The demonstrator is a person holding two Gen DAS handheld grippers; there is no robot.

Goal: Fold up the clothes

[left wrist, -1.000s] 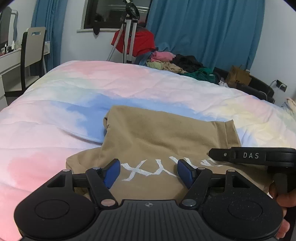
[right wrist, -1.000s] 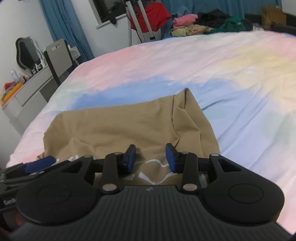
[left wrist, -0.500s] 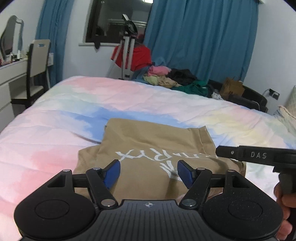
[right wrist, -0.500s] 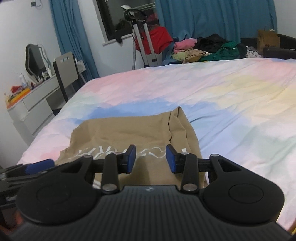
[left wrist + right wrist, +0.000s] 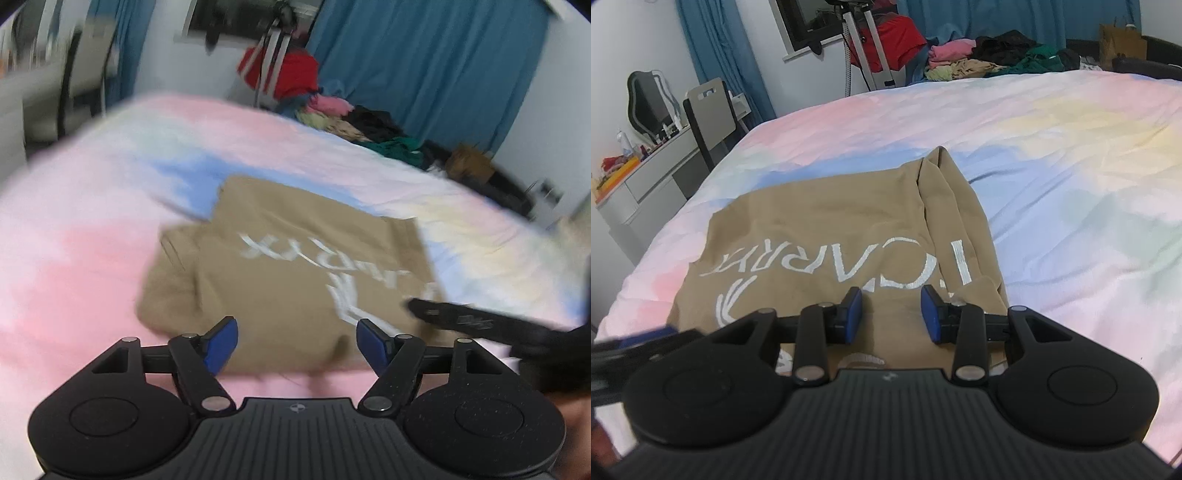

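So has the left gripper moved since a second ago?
Yes. The left gripper has pulled back toward the tan shirt's near hem; bedspread now shows below it.

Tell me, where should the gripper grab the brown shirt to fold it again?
Probably the near edge of the brown shirt, coming in low from the near side. That edge lies just under the open right gripper, and the shirt lies flat on the bed, so a hem corner is easiest to pinch and lift.
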